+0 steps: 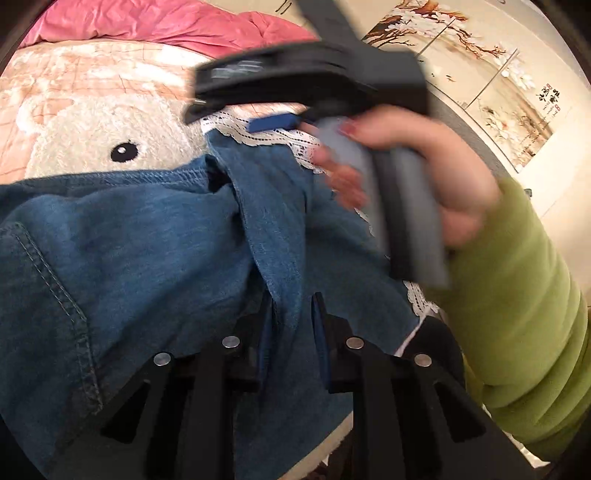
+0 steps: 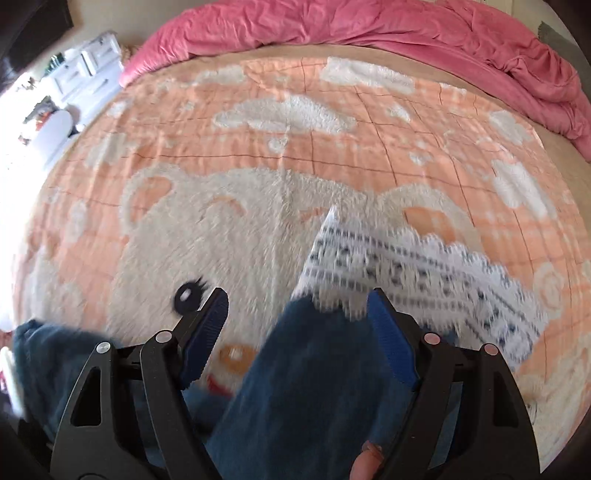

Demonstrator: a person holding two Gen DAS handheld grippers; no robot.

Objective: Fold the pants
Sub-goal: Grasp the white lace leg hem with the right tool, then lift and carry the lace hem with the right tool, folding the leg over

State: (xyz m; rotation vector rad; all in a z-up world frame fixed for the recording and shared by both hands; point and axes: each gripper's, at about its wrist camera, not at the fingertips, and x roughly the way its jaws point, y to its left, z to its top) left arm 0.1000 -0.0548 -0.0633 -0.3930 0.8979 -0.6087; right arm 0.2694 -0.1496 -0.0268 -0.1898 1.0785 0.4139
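Note:
Blue denim pants (image 1: 129, 240) with a white lace hem (image 1: 266, 138) lie on the bed. At the bottom of the left wrist view, my left gripper (image 1: 293, 325) is shut on a raised fold of the denim. A hand (image 1: 406, 158) in a green sleeve holds the right gripper over the lace hem, blurred. In the right wrist view, my right gripper (image 2: 299, 325) is open and points down. A denim leg (image 2: 306, 387) runs up between its blue pads (image 2: 210, 325), and the lace hem (image 2: 424, 266) lies just beyond them. The pads do not press on the cloth.
The bed carries a peach plush blanket (image 2: 258, 155) with a white bear on it. A pink duvet (image 2: 406, 33) is bunched along its far side. A white dresser (image 2: 85, 66) stands at the far left. A wall mural of blossoms (image 1: 480, 74) is on the right.

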